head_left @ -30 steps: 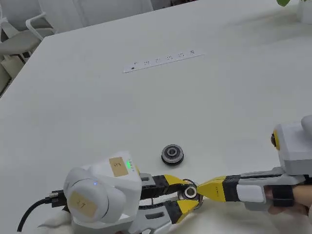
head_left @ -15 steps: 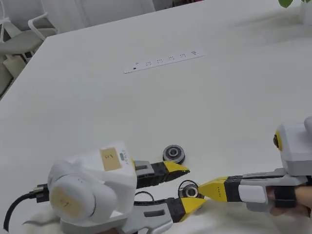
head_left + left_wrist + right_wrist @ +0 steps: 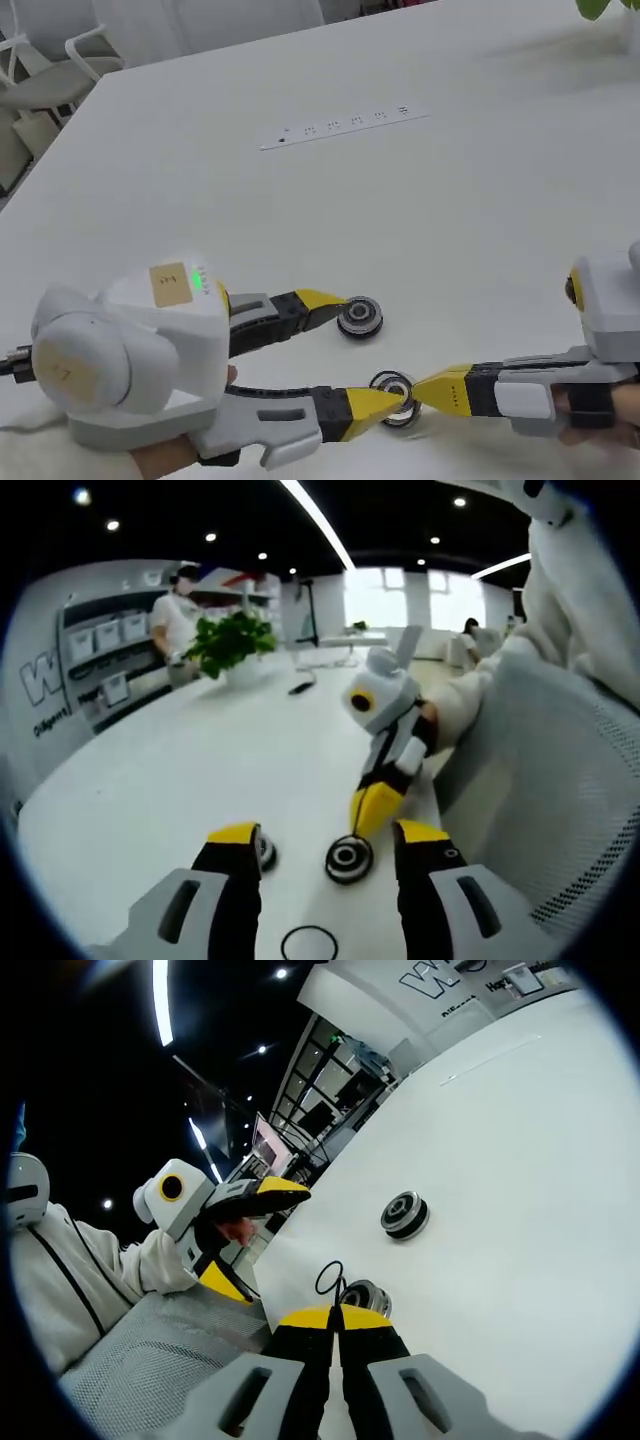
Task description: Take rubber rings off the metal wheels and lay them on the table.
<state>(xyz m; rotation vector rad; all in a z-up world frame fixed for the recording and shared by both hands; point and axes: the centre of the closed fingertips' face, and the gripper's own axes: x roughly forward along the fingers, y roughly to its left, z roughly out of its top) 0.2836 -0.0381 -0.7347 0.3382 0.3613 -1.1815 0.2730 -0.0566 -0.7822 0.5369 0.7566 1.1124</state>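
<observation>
One metal wheel [image 3: 359, 317] lies flat, hub upward.

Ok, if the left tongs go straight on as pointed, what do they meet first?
Likely the metal wheel, dead ahead of the open left tongs, with the right tongs at it; depth is unclear.

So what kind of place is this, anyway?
Probably an open-plan office or lab: a long white table with an inset socket strip, wall shelves of bins, a potted plant and ceiling strip lights.
</observation>
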